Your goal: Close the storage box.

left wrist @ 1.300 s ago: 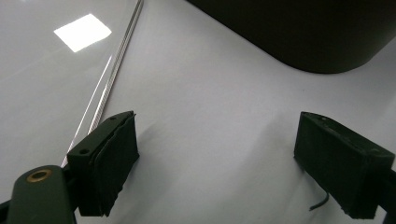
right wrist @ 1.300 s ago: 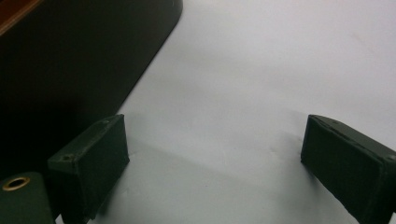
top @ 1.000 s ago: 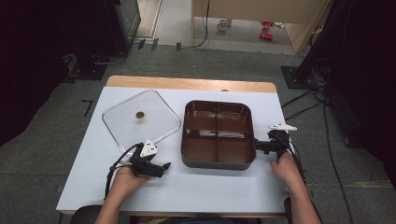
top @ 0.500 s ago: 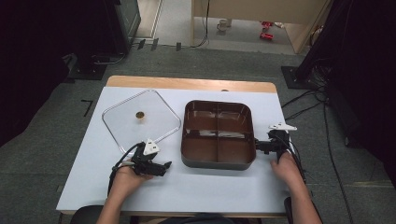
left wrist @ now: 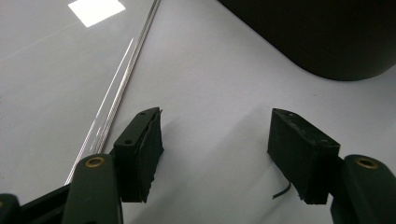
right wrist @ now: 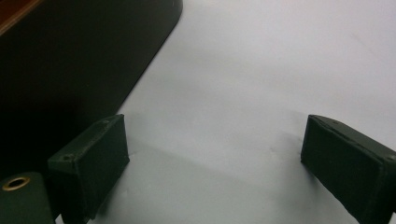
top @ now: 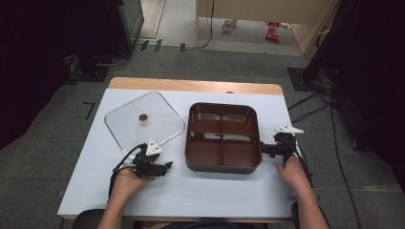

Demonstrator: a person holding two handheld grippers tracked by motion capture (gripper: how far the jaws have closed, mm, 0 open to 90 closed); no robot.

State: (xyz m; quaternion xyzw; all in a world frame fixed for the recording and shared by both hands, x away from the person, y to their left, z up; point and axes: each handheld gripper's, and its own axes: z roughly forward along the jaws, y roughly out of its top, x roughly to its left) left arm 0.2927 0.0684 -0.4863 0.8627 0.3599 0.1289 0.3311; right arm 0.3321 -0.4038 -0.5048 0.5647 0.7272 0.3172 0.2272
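Note:
A dark brown tray (top: 222, 163) with four compartments sits in the middle of the white table (top: 191, 191). A clear square lid (top: 162, 114) with a small gold knob (top: 142, 117) lies flat to its left. My left gripper (top: 167, 166) rests near the lid's front corner, pointing at the tray. Its jaws have just been closing and still stand apart with nothing between them, over bare table (left wrist: 215, 140); the lid's edge (left wrist: 116, 100) runs past on the left. My right gripper (top: 264, 149) sits at the tray's right side, open over bare table, the tray wall (right wrist: 70, 65) to its left.
A wooden strip (top: 191, 86) borders the table's far edge. Cables (top: 315, 107) trail over the grey floor to the right, and dark equipment stands at both sides. Bare table lies along the front edge.
The left gripper's jaws stand narrower than before. Both hands have stayed where they were, and the tray and lid have not moved.

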